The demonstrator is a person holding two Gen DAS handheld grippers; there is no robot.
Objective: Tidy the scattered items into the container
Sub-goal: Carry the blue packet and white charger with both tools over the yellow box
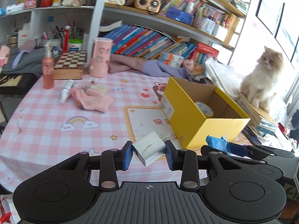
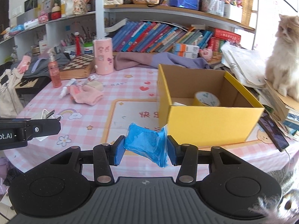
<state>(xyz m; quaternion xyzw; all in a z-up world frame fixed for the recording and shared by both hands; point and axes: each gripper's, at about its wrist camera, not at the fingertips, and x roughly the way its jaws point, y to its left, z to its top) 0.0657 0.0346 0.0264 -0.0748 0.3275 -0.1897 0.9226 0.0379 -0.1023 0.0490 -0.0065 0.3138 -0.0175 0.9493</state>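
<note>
My left gripper (image 1: pixel 148 154) is shut on a white charger plug (image 1: pixel 149 148), held above the pink checked tablecloth just left of the yellow cardboard box (image 1: pixel 188 123). My right gripper (image 2: pixel 145 147) is shut on a crumpled blue plastic bag (image 2: pixel 147 144), in front of the yellow box (image 2: pixel 211 123). A roll of tape (image 2: pixel 206 99) lies inside the box. On the cloth to the far left lie a pink glove (image 1: pixel 91 100) and a small white tube (image 1: pixel 66 90). The right gripper with its blue bag (image 1: pixel 217 142) shows at the right of the left wrist view.
A cat (image 1: pixel 261 78) sits on stacked papers right of the box. A pink cylinder (image 1: pixel 101 57), a chessboard box (image 1: pixel 70 64) and an orange spray bottle (image 1: pixel 48 69) stand at the table's back. A phone (image 2: pixel 274 132) lies right of the box. Bookshelves rise behind.
</note>
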